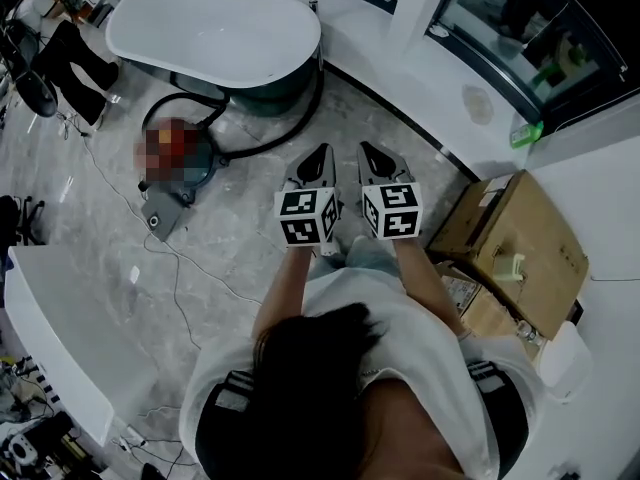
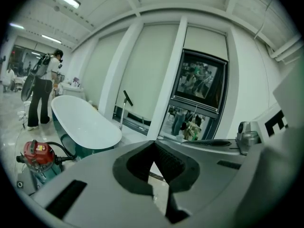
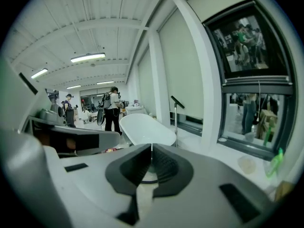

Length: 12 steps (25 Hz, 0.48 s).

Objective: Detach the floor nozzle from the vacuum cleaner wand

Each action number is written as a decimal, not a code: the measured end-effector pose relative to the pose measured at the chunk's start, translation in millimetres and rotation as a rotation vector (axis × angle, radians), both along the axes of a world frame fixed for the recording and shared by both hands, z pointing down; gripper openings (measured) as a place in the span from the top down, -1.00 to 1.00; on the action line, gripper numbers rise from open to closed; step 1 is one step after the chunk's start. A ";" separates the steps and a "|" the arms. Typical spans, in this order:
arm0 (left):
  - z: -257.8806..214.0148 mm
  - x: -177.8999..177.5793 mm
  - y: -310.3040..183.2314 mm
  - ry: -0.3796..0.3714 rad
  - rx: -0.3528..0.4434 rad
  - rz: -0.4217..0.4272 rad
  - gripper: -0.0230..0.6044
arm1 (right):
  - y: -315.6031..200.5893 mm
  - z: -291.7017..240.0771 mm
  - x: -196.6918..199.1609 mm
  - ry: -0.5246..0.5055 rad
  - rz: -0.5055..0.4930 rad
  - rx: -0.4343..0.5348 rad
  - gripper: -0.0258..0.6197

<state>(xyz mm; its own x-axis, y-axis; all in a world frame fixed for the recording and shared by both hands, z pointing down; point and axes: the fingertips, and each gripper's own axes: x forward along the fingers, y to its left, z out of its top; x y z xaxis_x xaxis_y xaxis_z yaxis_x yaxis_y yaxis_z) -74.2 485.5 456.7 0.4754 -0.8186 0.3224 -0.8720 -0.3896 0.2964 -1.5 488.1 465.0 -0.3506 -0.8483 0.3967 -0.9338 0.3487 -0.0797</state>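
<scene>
The vacuum cleaner (image 1: 195, 173) and black hose (image 1: 295, 128) lie just beside the bathtub (image 1: 215, 28); the floor (image 1: 260, 183) in front of it is open; a cardboard box (image 1: 520, 238) stands well right.

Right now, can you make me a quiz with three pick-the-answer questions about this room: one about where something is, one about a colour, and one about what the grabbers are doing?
1. Where is the vacuum cleaner?
A) on the floor beside the bathtub
B) inside the bathtub
C) up on a shelf

2. What colour is the bathtub's inside?
A) black
B) white
C) red

3. How are the jaws of the left gripper and the right gripper?
A) wide apart
B) shut on a toy
C) shut, with nothing between them

Answers:
1 A: the left gripper view shows it standing on the floor by the tub's near end.
2 B: the tub's bowl is plain white in all three views.
3 C: each gripper view shows its dark pads meeting with nothing caught between.
</scene>
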 end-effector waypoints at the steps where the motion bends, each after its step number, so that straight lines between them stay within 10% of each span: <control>1: -0.6 -0.5 -1.7 0.002 0.004 0.005 0.91 | -2.3 -0.9 -2.3 0.004 -0.002 0.004 0.87; 12: -3.0 6.0 -30.2 0.010 0.019 0.023 0.91 | -35.6 -0.3 4.8 -0.038 0.015 -0.006 0.87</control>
<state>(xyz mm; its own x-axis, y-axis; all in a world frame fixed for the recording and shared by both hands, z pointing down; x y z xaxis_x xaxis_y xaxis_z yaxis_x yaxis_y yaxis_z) -68.2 455.3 453.6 0.4970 -0.8135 0.3019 -0.8599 -0.4151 0.2971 3.4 452.5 464.6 -0.3528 -0.8514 0.3880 -0.9352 0.3342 -0.1170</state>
